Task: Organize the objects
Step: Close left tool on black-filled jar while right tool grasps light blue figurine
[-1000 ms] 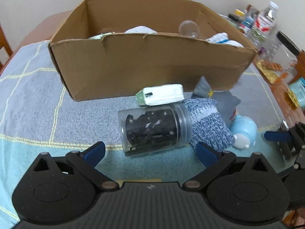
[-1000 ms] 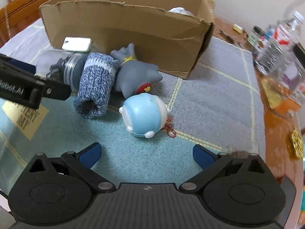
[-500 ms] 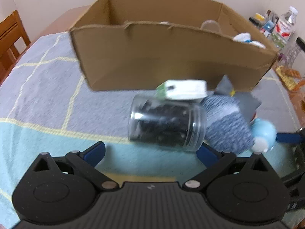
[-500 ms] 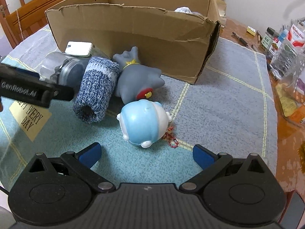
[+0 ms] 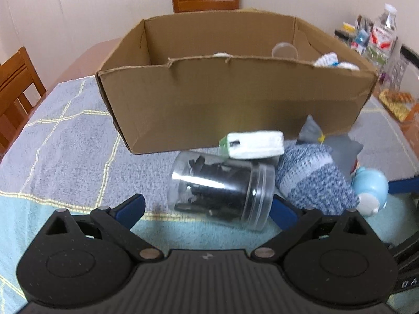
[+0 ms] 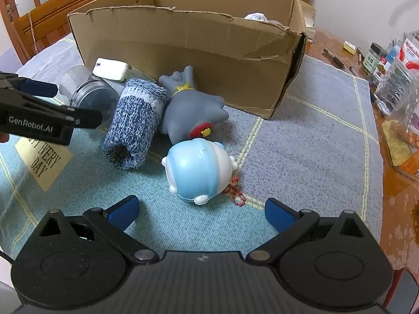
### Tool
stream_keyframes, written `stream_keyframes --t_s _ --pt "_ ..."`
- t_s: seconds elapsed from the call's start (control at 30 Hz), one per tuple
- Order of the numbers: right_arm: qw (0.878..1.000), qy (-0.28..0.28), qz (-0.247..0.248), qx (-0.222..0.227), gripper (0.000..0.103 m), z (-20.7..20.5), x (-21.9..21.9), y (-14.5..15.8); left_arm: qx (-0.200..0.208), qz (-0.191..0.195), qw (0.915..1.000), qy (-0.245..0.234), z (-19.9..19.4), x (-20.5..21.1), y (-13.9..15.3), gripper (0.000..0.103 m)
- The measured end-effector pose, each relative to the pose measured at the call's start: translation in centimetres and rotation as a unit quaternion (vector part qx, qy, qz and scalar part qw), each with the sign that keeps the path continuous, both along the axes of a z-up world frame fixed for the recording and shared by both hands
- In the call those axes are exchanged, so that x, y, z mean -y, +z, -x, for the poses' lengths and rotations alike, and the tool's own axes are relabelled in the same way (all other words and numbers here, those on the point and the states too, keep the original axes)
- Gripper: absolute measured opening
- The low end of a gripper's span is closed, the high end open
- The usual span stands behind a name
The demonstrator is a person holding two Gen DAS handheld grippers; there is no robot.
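Observation:
A clear jar of black parts point(image 5: 221, 189) lies on its side on the tablecloth, just ahead of my open left gripper point(image 5: 207, 208). A white and green packet point(image 5: 252, 144) rests on top of it. To its right lie a blue knitted sleeve point(image 5: 314, 180), a grey toy point(image 6: 195, 112) and a light blue round toy point(image 6: 200, 171). My right gripper point(image 6: 201, 210) is open and empty just short of the blue toy. The cardboard box point(image 5: 235, 99) stands behind them, also in the right wrist view point(image 6: 183, 44), with a few things inside.
Bottles and jars point(image 5: 377, 39) crowd the table's right side, also in the right wrist view point(image 6: 392, 78). Wooden chairs point(image 5: 15, 89) stand at the left and behind the box. A yellow note point(image 6: 43, 161) lies on the cloth. The left gripper's arm point(image 6: 39, 123) reaches in at left.
The left gripper has risen and shifted left, so the jar now sits right of centre and the box interior shows more. The right gripper has drawn back a little.

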State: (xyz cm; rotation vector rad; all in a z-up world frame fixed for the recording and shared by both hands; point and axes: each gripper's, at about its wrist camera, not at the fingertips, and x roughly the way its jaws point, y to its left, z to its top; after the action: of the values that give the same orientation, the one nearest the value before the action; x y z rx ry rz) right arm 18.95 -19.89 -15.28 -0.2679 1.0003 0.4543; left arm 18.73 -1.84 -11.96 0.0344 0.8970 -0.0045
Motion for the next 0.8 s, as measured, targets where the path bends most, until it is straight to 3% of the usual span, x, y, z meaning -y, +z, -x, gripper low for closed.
stream_keyframes --t_s 0.2,0.43,0.8 --pt "1.0 0.006 0.0 0.0 0.103 0.1 -0.2 0.2 0.007 0.009 0.9999 -0.004 -0.7 0.0 -0.1 0.087" --pt "0.999 0.028 -0.003 0.016 0.1 -0.3 -0.4 1.0 0.01 0.015 0.9998 -0.009 -1.2 0.3 0.2 0.082" --pt "0.998 0.056 -0.008 0.015 0.067 -1.8 -0.6 1.0 0.009 0.016 0.9998 -0.006 -1.3 0.5 0.0 0.081"
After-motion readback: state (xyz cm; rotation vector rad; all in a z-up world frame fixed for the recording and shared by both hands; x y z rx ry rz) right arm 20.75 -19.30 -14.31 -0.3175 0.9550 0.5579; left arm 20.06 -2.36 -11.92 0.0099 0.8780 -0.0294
